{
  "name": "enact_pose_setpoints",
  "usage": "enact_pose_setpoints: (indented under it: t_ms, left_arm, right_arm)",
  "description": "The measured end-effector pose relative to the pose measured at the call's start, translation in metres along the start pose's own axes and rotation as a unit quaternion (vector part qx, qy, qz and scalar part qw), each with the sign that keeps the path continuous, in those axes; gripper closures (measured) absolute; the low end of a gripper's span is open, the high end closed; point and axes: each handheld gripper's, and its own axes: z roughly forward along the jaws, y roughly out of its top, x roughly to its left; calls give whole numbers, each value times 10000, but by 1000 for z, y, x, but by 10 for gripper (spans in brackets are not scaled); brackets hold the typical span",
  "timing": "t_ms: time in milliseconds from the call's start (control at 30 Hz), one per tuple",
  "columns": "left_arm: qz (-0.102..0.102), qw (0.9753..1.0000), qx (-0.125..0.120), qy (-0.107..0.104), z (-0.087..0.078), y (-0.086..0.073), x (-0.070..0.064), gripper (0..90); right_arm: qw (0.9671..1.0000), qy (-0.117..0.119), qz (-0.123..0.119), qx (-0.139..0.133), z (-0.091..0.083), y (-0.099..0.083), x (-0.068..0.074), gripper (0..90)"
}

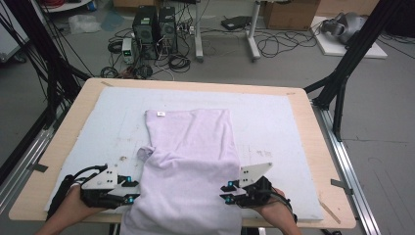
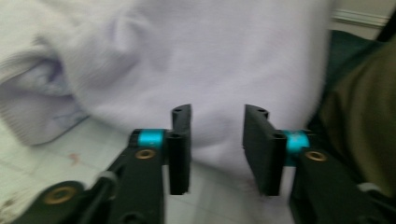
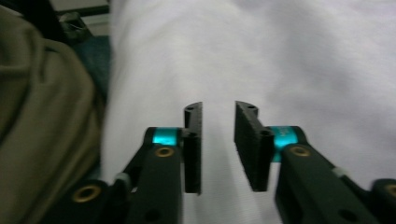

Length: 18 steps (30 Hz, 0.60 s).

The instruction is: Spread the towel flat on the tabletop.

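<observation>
i am looking at a wooden desk [image 1: 63,142] carrying a pale blue mat [image 1: 274,117], stained in places, and on that mat a lilac shirt [image 1: 188,161] is lying flat, its tagged end pointing away from me and its near end hanging over the desk edge closest to me. beyond the shirt, past the far desk edge, the grey floor is holding two black computer towers [image 1: 154,27], loose cables [image 1: 274,41] and cardboard boxes [image 1: 291,12]; black frame struts [image 1: 350,58] are standing to either side of the shirt.

the left claw [image 1: 131,191] is sitting just at the shirt's left edge near its hanging end, and the right claw [image 1: 227,192] is sitting at the shirt's right edge opposite it. both claws are spread, with nothing pinched between the jaws.

the left gripper view is showing me a bunched sleeve [image 2: 37,107] on the shirt and stain marks on the mat beside it, blurred. both gripper views are showing olive-coloured cloth [image 3: 42,112] next to the shirt's hanging end.
</observation>
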Motion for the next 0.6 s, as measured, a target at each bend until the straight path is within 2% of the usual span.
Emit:
enact_pose_setpoints:
  t_ms: [33, 67, 133, 167, 200, 233, 300, 333, 467, 533, 600]
  left_arm:
    - [-49, 10000, 31, 28, 6, -1, 4, 598]
    - [-115, 9999, 80, 55, 12, -2, 9, 596]
    - [-244, 9995, 193, -34, 25, -4, 16, 601]
    - [-280, 9992, 264, -69, 31, -5, 18, 625]
    - [-233, 9990, 363, -130, 36, -6, 18, 668]
    - [-224, 9993, 287, -130, 38, -6, 17, 728]
    - [-179, 9993, 303, -139, 38, -6, 15, 844]
    - [-177, 9994, 289, -122, 37, -6, 14, 868]
    - [-188, 9991, 292, -232, 28, -8, 9, 881]
    - [-124, 9993, 184, -310, 16, -8, 1, 881]
    - [-46, 9991, -25, -422, 0, -8, -10, 879]
  right_arm:
    - [10000, -72, 17, 35, 4, -1, -5, 650]
    - [9999, -46, 50, 88, 8, -2, -10, 638]
    - [9995, -107, 175, 258, 18, -7, -17, 624]
    - [9990, -69, 238, 374, 23, -9, -20, 633]
    - [9988, -73, 224, 426, 26, -10, -22, 649]
    - [9991, -96, 214, 339, 27, -11, -22, 677]
    - [9991, -112, 264, 304, 27, -12, -22, 763]
    - [9992, -94, 281, 282, 27, -13, -21, 824]
    - [9993, 16, 303, 222, 27, -14, -20, 880]
    - [9991, 203, 294, 243, 23, -14, -17, 884]
    - [9983, 538, 230, 14, 14, -12, -5, 884]
